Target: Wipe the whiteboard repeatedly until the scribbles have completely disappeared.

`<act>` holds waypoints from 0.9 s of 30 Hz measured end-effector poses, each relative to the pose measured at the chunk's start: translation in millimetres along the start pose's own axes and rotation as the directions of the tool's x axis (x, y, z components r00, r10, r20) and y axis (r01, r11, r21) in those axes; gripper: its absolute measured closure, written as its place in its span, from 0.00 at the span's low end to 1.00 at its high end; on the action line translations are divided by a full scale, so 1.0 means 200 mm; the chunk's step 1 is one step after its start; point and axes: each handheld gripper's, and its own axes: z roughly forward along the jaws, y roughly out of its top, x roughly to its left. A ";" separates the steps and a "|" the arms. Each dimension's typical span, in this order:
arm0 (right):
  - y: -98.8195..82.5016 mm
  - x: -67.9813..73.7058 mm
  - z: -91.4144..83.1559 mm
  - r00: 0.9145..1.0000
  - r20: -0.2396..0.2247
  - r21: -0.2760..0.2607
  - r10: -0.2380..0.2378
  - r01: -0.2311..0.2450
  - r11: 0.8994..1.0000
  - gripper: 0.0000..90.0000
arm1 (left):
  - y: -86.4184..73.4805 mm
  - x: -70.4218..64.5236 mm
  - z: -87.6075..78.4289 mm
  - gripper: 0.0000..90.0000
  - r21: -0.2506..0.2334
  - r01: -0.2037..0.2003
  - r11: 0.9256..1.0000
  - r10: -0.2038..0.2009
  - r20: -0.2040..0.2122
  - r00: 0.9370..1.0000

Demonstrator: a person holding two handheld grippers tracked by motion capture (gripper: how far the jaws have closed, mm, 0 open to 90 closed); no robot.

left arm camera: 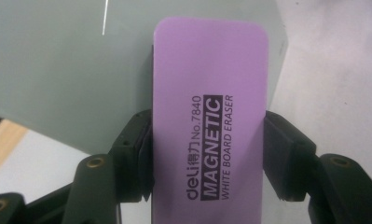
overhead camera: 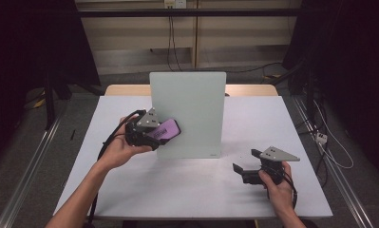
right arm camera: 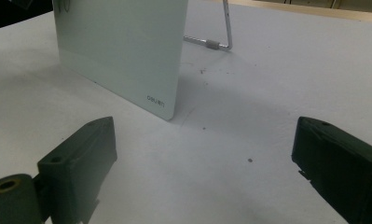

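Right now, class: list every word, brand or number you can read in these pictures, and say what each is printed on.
"deli" with two Chinese characters I cannot read, then "No.7840": on the purple eraser, gripped by the left gripper.
"MAGNETIC": same eraser, white letters on a black bar.
"WHITE BOARD ERASER": same eraser, small print.
"oeuven", or near it: small and faint, lower corner of the standing whiteboard.

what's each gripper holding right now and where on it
The left gripper holds the purple whiteboard eraser, its fingers pressing on the two long edges near the lower end. The right gripper holds nothing; its fingers stand apart above the table.
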 end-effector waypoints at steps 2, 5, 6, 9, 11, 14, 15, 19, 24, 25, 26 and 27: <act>0.00 0.00 0.00 1.000 0.000 0.000 0.001 -0.001 1.000 0.07 | 0.03 0.02 -0.03 0.46 -0.005 -0.009 1.000 0.009 -0.015 1.000; 0.00 0.00 0.00 1.000 0.000 0.000 -0.002 0.002 1.000 0.07 | 0.06 0.06 -0.07 0.46 -0.029 0.001 1.000 -0.002 -0.043 0.999; 0.00 0.00 0.00 1.000 0.000 0.000 0.000 0.000 1.000 0.07 | 0.08 0.07 -0.09 0.46 -0.040 0.005 0.999 -0.007 -0.048 0.999; 0.00 0.00 0.00 1.000 -0.001 -0.001 -0.001 0.001 1.000 0.07 | 0.09 0.09 -0.11 0.46 -0.049 0.008 0.999 -0.011 -0.061 0.998; 0.00 0.00 0.00 1.000 -0.001 -0.001 -0.003 0.003 1.000 0.07 | 0.08 0.09 -0.11 0.46 -0.053 0.008 0.999 -0.011 -0.062 0.998; 0.00 0.00 -0.01 1.000 0.001 -0.001 -0.001 0.001 1.000 0.07 | 0.07 0.07 -0.09 0.46 -0.036 -0.001 0.999 -0.001 -0.063 0.998; 0.00 0.00 -0.01 1.000 0.000 -0.002 -0.002 0.002 1.000 0.07 | 0.06 0.06 -0.09 0.46 -0.029 -0.008 1.000 0.006 -0.062 0.998; 0.00 0.00 -0.01 1.000 -0.001 -0.001 -0.003 0.003 1.000 0.07 | 0.02 0.04 -0.06 0.46 0.001 -0.013 1.000 0.013 -0.045 0.999; 0.00 0.00 -0.01 1.000 0.000 -0.001 -0.003 0.003 1.000 0.07 | -0.03 0.01 -0.03 0.46 0.020 -0.010 1.000 0.011 -0.028 1.000; 0.00 0.00 0.00 1.000 0.000 -0.001 -0.003 0.003 1.000 0.07 | -0.04 0.00 -0.03 0.46 0.027 -0.011 1.000 0.012 -0.022 1.000; 0.00 0.00 0.00 1.000 0.000 -0.001 -0.002 0.002 1.000 0.07 | -0.05 0.00 -0.02 0.46 0.026 -0.010 1.000 0.011 -0.021 1.000; 0.00 0.00 0.00 1.000 0.000 0.000 0.000 0.000 1.000 0.07 | -0.05 -0.01 -0.02 0.46 0.039 -0.013 0.999 0.014 -0.018 1.000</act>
